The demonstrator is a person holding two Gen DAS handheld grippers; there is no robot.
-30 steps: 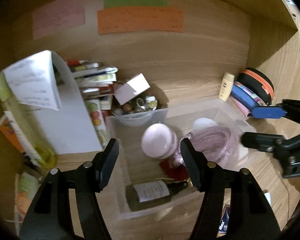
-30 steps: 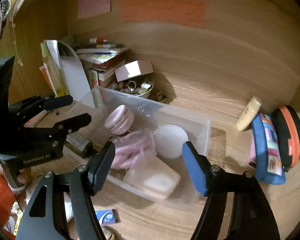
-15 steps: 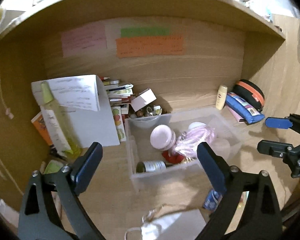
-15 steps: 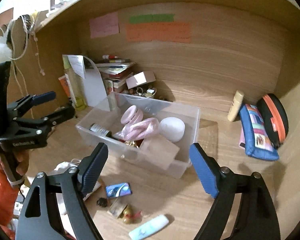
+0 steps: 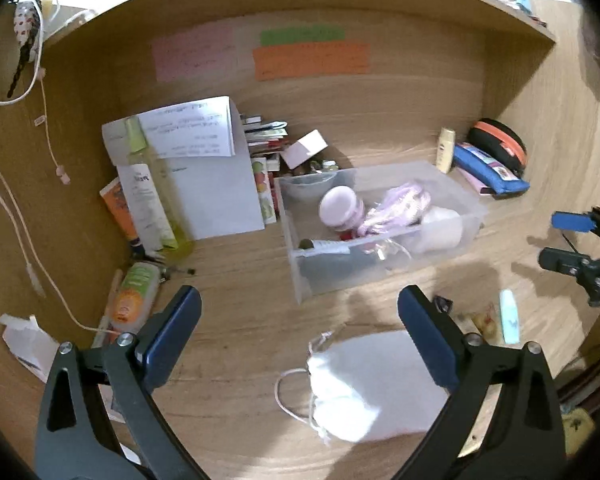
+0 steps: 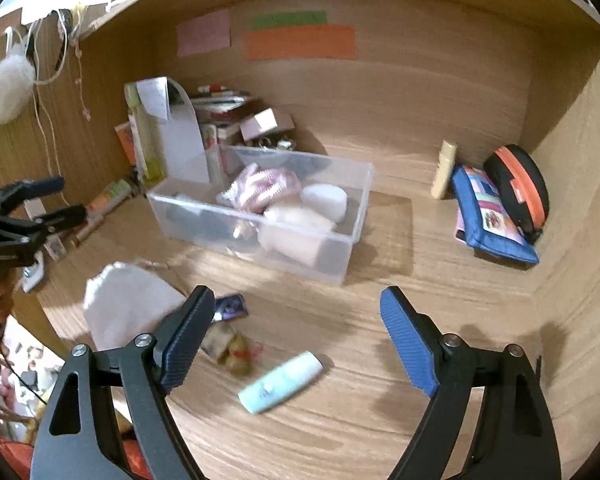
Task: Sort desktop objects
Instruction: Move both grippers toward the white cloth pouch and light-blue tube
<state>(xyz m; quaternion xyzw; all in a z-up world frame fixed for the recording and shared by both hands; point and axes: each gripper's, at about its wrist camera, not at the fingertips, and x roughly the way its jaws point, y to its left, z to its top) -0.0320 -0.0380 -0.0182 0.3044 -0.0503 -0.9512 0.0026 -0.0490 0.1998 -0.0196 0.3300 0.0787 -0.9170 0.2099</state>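
A clear plastic bin (image 5: 466, 220) (image 6: 354, 200) on the wooden desk holds a pink jar (image 5: 338, 208), a pink knitted bundle (image 5: 396, 208) (image 6: 260, 188), a dark bottle and white items. A white drawstring pouch (image 5: 364, 388) (image 6: 128, 308) lies in front of the bin, between my left fingers. A pale blue tube (image 6: 282, 382) (image 5: 509, 316), a small blue packet (image 6: 230, 306) and a gold-wrapped item (image 6: 232, 350) lie on the desk in front. My left gripper (image 5: 300, 344) is open and empty above the pouch. My right gripper (image 6: 298, 340) is open and empty above the tube.
A paper file holder (image 5: 204, 176), books (image 5: 266, 140) and a green bottle (image 5: 156, 196) stand at the back left. A blue pencil case (image 6: 488, 216), a black-orange case (image 6: 518, 188) and a cream tube (image 6: 444, 168) sit at the back right. A white cable (image 5: 24, 248) hangs at left.
Both grippers have pulled back and up from the bin, so the front of the desk with the pouch, tube and small items has come into view. Both stay open.
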